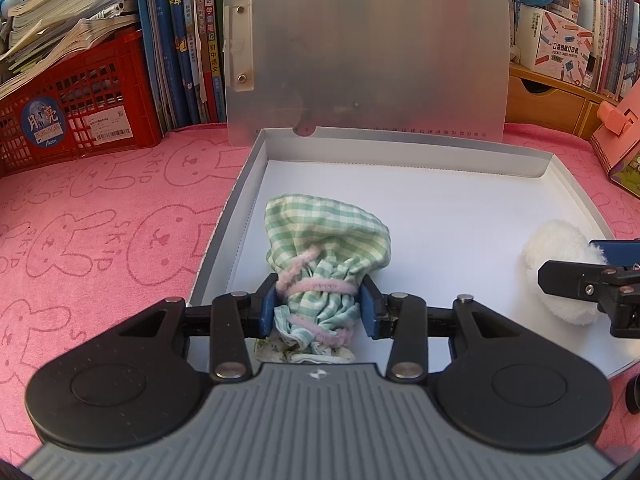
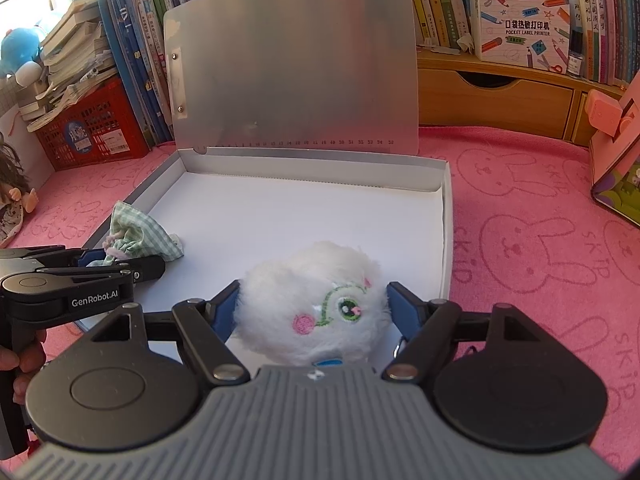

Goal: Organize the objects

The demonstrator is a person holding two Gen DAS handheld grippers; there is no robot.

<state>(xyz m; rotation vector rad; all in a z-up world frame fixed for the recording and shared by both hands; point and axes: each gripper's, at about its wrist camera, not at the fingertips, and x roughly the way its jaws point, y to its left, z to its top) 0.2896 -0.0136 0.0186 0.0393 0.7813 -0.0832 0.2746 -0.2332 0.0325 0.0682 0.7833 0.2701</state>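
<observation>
A green checked cloth pouch [image 1: 326, 240] tied with pink fuzzy cord lies in the left part of an open flat white box [image 1: 440, 200]. My left gripper [image 1: 320, 304] is shut on the pouch's tied neck. A white fluffy plush toy [image 2: 316, 304] with a green embroidered eye sits in the box [image 2: 280, 200] near its front right. My right gripper [image 2: 312, 312] has its blue pads against both sides of the plush. The plush [image 1: 560, 276] and right gripper [image 1: 592, 276] show at the right in the left wrist view; the pouch [image 2: 140, 236] and left gripper [image 2: 120, 264] show at the left in the right wrist view.
The box's silver lid [image 1: 368, 52] stands upright at the back. A pink bunny-print towel [image 1: 100, 240] covers the desk. A red crate [image 1: 76, 108] with books stands back left, a book row behind, a wooden drawer unit [image 2: 496, 96] and pink box [image 2: 616, 168] at right, a doll [image 2: 12, 200] far left.
</observation>
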